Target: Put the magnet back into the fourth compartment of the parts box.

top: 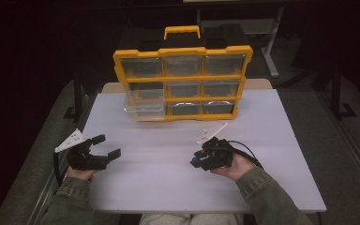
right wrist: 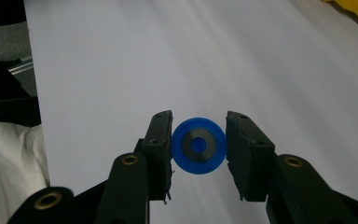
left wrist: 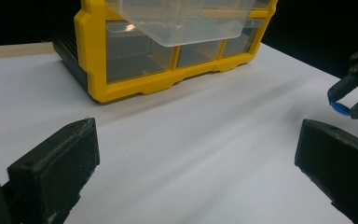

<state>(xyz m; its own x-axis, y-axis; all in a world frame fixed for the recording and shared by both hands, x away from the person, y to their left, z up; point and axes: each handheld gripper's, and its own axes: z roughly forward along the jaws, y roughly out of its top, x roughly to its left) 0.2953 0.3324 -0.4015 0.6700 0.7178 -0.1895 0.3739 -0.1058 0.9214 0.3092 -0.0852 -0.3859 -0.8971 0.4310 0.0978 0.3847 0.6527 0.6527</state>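
Note:
A small blue disc [right wrist: 199, 145] with a dark ring at its centre sits between the two black jaws of my right gripper [right wrist: 199, 140], which is shut on it and held a little above the white table top. From above, that gripper [top: 196, 160] is at the table's front right, the blue disc [top: 194, 162] at its tip. The left gripper view also catches the blue disc [left wrist: 340, 108] far off at the right edge. My left gripper [top: 108, 146] rests at the front left, jaws wide open and nothing between them [left wrist: 193, 154].
A yellow organiser [top: 183, 84] with clear drawers stands upright at the back of the white table [top: 178, 187]. Its lower left drawer [top: 143, 105] is pulled out toward me. The table's front edge lies close to both hands.

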